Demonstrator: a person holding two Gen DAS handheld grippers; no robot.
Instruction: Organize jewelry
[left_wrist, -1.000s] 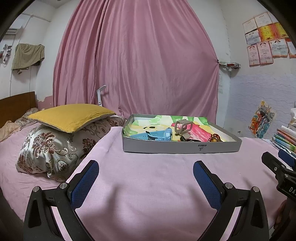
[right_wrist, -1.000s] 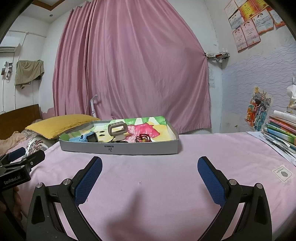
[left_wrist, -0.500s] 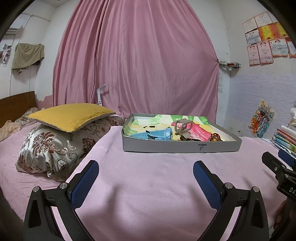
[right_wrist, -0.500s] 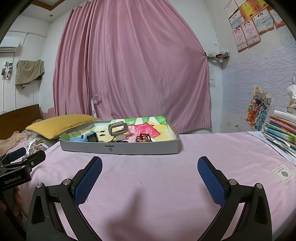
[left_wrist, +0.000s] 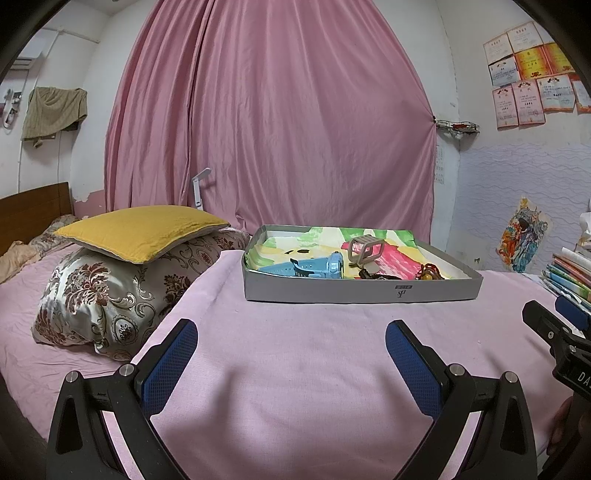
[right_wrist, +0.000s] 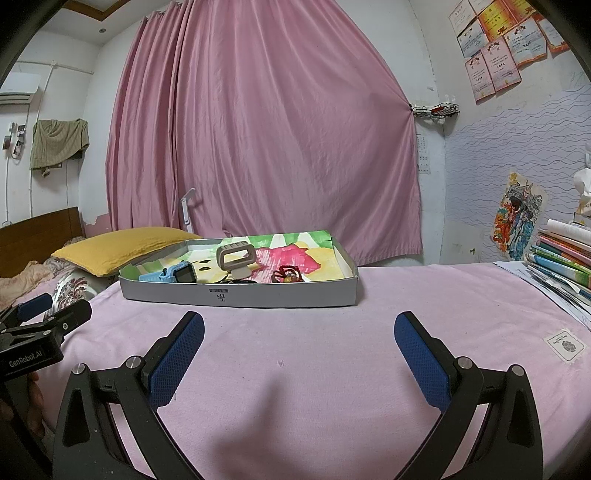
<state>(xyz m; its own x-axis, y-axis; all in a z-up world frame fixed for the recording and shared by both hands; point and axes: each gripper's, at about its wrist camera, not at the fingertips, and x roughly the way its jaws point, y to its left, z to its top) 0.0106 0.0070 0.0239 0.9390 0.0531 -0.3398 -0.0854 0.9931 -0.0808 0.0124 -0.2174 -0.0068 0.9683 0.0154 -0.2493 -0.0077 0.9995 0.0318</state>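
Note:
A shallow grey box with a colourful painted lining sits on the pink bed; it also shows in the right wrist view. Inside lie a blue watch, a beige clip-like piece, a red beaded bracelet and a dark cord. My left gripper is open and empty, low over the sheet well in front of the box. My right gripper is open and empty, also short of the box.
A yellow cushion lies on a floral pillow left of the box. Stacked books and papers stand at the right. A pink curtain hangs behind. A white label lies on the sheet at the right.
Both views have crept very slightly; the box and its contents stay where they were, and both grippers remain open.

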